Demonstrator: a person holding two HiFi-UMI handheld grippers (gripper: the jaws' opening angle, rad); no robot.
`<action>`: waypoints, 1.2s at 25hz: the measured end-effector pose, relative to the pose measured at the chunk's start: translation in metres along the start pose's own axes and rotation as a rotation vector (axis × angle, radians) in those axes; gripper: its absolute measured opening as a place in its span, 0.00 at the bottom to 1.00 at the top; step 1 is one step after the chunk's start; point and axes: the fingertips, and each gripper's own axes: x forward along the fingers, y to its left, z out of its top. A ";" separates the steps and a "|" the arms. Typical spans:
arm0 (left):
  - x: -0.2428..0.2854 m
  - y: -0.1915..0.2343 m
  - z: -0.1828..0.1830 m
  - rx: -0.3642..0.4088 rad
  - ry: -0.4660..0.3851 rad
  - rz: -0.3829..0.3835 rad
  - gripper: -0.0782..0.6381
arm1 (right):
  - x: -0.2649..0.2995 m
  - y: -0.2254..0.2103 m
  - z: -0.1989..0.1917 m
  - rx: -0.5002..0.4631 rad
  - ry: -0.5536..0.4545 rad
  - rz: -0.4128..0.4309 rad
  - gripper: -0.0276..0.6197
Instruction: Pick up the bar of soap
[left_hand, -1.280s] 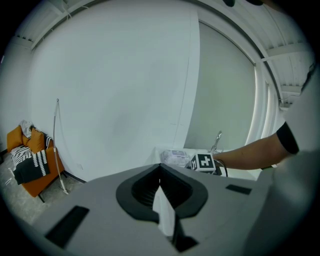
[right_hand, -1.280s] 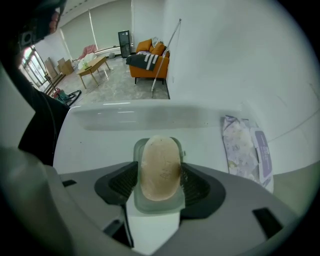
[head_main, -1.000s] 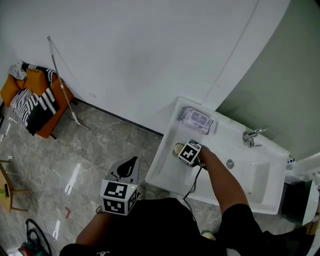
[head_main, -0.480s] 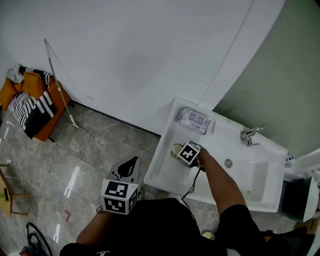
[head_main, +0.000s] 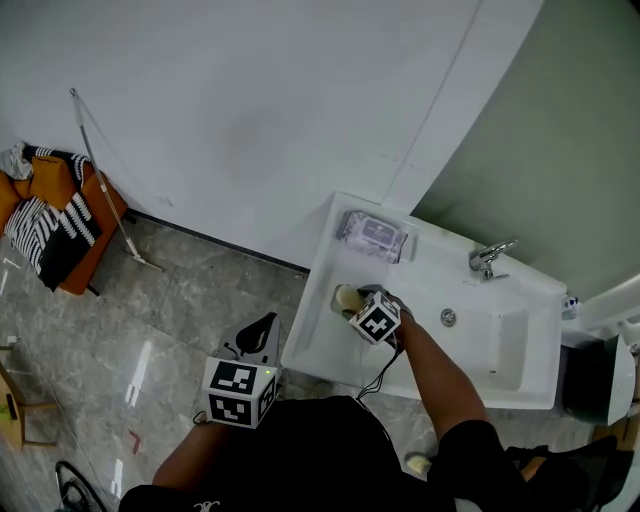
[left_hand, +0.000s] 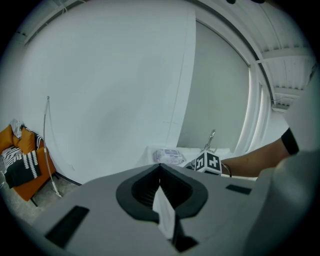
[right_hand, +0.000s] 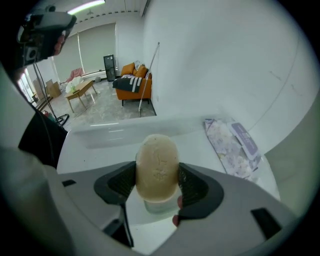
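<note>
A beige oval bar of soap (right_hand: 156, 162) stands on end between the jaws of my right gripper (right_hand: 157, 181), which is shut on it just above the white sink counter (right_hand: 95, 142). From the head view the soap (head_main: 346, 298) sits at the counter's left end, with the right gripper (head_main: 353, 303) and its marker cube behind it. My left gripper (head_main: 262, 328) hangs over the floor left of the sink, jaws together and holding nothing. In the left gripper view that gripper (left_hand: 161, 189) points at the sink.
A packet of wipes (head_main: 373, 232) lies at the counter's back left. The faucet (head_main: 488, 258) and basin (head_main: 505, 345) are to the right, and a dark bin (head_main: 592, 380) stands beyond. An orange chair (head_main: 48, 215) and a leaning pole (head_main: 100, 165) stand at the left wall.
The right gripper, still shut on the soap, has shifted slightly toward me and tilted. The head view has swung right. The left gripper has stayed put.
</note>
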 end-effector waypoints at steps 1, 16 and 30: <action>0.001 -0.002 0.000 0.002 0.000 -0.006 0.12 | -0.004 0.000 0.002 0.013 -0.024 -0.011 0.46; 0.021 -0.033 0.001 0.054 0.024 -0.130 0.12 | -0.082 0.005 0.031 0.135 -0.318 -0.266 0.46; 0.043 -0.066 0.004 0.112 0.042 -0.252 0.12 | -0.179 0.026 0.039 0.295 -0.555 -0.440 0.46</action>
